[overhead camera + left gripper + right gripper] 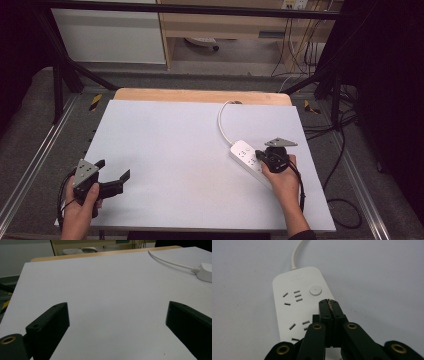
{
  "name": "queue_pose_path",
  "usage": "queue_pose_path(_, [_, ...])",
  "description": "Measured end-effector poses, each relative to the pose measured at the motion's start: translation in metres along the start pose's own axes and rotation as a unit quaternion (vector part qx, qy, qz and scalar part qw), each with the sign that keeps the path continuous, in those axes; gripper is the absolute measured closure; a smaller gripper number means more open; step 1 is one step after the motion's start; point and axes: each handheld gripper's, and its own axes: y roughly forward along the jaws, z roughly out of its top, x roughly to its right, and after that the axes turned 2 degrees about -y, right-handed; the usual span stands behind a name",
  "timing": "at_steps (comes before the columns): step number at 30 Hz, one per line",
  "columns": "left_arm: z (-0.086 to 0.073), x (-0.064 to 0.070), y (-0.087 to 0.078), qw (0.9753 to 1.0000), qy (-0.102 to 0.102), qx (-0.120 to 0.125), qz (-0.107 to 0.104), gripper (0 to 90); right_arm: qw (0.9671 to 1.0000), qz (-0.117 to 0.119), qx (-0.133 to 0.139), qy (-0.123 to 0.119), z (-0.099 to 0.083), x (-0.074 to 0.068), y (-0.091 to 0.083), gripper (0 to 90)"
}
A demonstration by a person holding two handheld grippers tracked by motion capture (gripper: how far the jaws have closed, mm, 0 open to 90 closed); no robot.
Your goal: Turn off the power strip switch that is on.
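Right tongs (pixel 329 305) nearest the lens in the right gripper view: both black jaws pressed flat together, nothing between them, tips hovering over the white power strip (pixel 298 305). Cannot tell whether the tips touch the strip's face. Just ahead of the tips and slightly left sits the round button (pixel 315 290); socket slots lie to their left and lower left. The strip's white cord (pixel 295 255) leaves its far end and runs away from the tongs.

High view: right tongs (pixel 259 155) held in the person's right hand (pixel 280 175), a grey three-cornered plate on top, positioned over the near half of the power strip (pixel 245 152). The strip lies flat and diagonal on the white desk (pixel 175 150); its cord (pixel 222 120) curves off beyond the tongs toward the desk's far edge.

Left tongs (pixel 115 172) are well apart from the strip, at the opposite near corner of the desk, held in the left hand (pixel 80 207). Jaws spread wide, empty, low over bare desk surface.

Left gripper view: the two jaws stand far apart at the bottom corners, white desk (pixel 100 290) between them. Far ahead and to the right of these tongs, the rounded end of the power strip (pixel 205 271) and its cord (pixel 170 262).
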Motion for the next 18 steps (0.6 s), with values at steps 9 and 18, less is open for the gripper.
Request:
queue_pose_path(9, [-0.0002,-0.0001,0.0002,1.0000,-0.002,0.001,0.001,4.9,0.9999,0.011,0.007,0.005,-0.0016,0.0005,-0.0010,90.0])
queue_pose_path(18, [-0.0003,-0.0001,0.0003,1.0000,-0.003,0.000,0.000,4.9,0.9998,0.009,0.020,0.001,-0.0001,-0.0014,-0.0061,90.0])
